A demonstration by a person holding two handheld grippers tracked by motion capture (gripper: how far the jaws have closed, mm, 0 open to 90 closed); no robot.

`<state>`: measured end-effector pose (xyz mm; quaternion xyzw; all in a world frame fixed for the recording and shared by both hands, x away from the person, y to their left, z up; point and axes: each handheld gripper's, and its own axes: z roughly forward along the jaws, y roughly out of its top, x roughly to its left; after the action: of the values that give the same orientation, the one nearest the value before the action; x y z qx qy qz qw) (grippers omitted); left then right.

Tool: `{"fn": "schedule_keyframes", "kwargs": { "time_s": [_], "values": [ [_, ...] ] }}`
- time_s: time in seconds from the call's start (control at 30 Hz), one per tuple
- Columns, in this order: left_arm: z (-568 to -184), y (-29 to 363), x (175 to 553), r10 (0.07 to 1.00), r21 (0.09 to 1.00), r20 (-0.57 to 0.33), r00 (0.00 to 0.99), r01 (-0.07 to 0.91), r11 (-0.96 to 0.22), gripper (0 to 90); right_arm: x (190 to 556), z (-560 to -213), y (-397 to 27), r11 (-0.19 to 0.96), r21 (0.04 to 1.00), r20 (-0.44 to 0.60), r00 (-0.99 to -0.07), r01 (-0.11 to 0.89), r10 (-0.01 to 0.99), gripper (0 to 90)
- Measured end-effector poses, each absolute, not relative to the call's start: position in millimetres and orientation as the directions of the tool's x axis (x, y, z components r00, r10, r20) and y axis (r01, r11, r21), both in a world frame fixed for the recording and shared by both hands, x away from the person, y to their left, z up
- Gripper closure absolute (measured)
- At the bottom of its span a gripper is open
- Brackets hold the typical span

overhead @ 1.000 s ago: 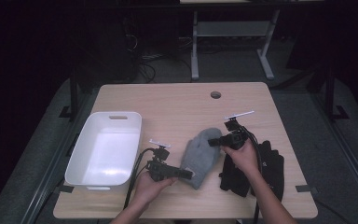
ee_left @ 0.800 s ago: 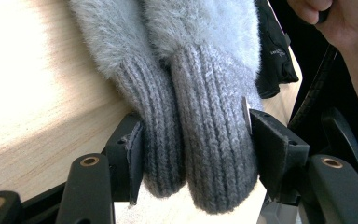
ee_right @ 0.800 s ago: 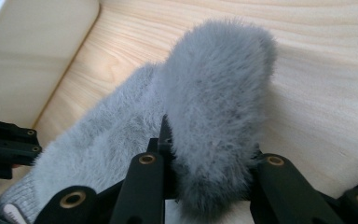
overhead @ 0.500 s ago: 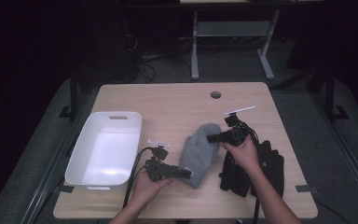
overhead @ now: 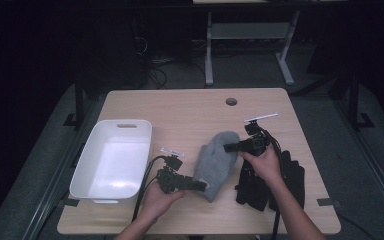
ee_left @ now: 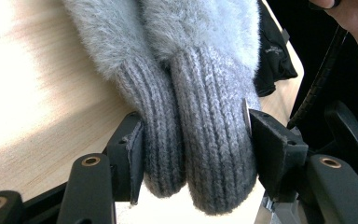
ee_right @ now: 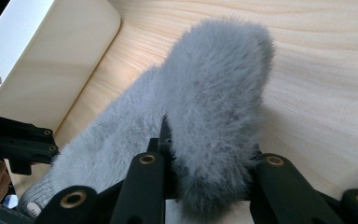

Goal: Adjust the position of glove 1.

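A dim room surrounds my wooden table (overhead: 190,112). At centre frame lies the pair of grey mittens (overhead: 216,162). My left gripper (overhead: 196,185) has the ribbed cuffs (ee_left: 200,140) between its jaws, the pads pressing both sides; my right gripper (overhead: 230,147) pinches the fluffy tip (ee_right: 216,126). I judge that holding both ends keeps the pair together for lifting toward the white tub (overhead: 87,172), lower left. Black gloves (overhead: 295,175) lie lower right.

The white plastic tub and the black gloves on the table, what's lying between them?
In the high view, the fluffy grey knit mittens lie between the white plastic tub and the black gloves, with both tools clamped on them: left tool at the cuffs, right tool at the tips.
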<state>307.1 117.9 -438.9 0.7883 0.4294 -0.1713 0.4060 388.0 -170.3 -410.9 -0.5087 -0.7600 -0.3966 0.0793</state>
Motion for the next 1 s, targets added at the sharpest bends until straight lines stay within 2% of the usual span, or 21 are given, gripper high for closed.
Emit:
{"fn": "schedule_keyframes", "kwargs": {
  "time_s": [1.0],
  "values": [
    [-408.6,127.1,299.8,0.519,0.547,-0.593,0.616,0.781,-0.302,42.7,387.7,-380.0,-161.9,0.172,0.543,0.531,-0.495,0.822,0.688,72.3]
  ]
}}
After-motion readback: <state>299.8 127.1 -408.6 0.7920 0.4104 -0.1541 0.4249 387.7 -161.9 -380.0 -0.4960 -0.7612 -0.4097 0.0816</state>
